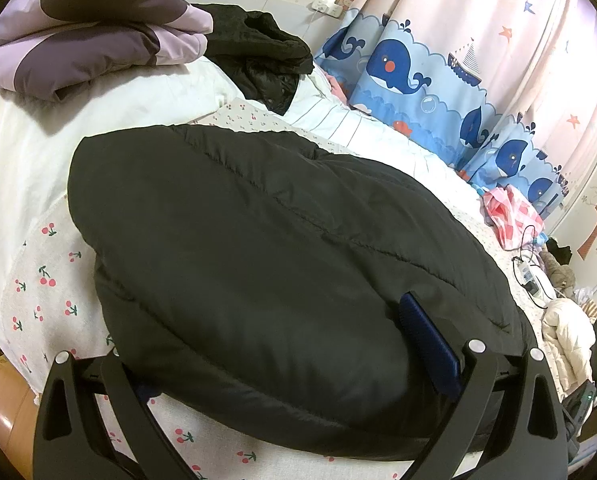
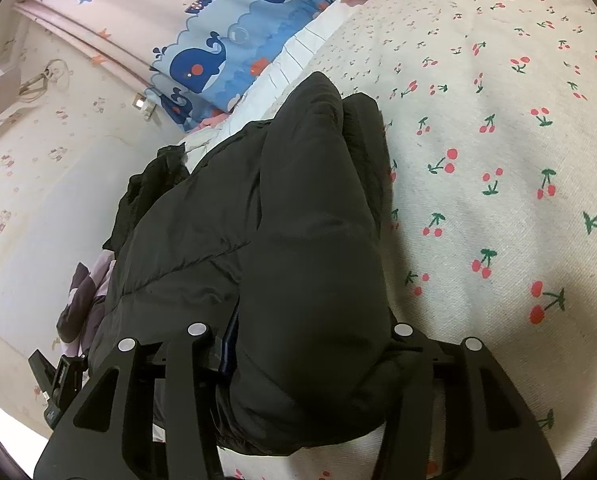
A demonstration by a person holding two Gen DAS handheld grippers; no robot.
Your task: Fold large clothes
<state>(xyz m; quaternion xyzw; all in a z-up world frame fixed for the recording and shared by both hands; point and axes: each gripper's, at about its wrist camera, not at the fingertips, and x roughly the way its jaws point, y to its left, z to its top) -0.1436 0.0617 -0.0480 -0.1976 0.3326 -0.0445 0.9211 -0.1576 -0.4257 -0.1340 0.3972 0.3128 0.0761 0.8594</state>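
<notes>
A large black padded jacket (image 1: 258,260) lies on the cherry-print bedsheet (image 1: 46,280). My left gripper (image 1: 282,364) has its jaws spread wide around the jacket's near edge; the blue pad of the right finger (image 1: 426,344) presses on the fabric and the left pad is hidden under it. In the right wrist view the same jacket (image 2: 298,248) bulges up between the jaws of my right gripper (image 2: 310,344), which straddle a thick fold of it. Both tips are buried in cloth.
A purple folded duvet (image 1: 90,28) and another dark garment (image 1: 266,56) lie at the head of the bed. A whale-print curtain (image 1: 418,72) hangs on the far side. A pink bag (image 1: 510,216), cables and clothes sit at the bed's right end.
</notes>
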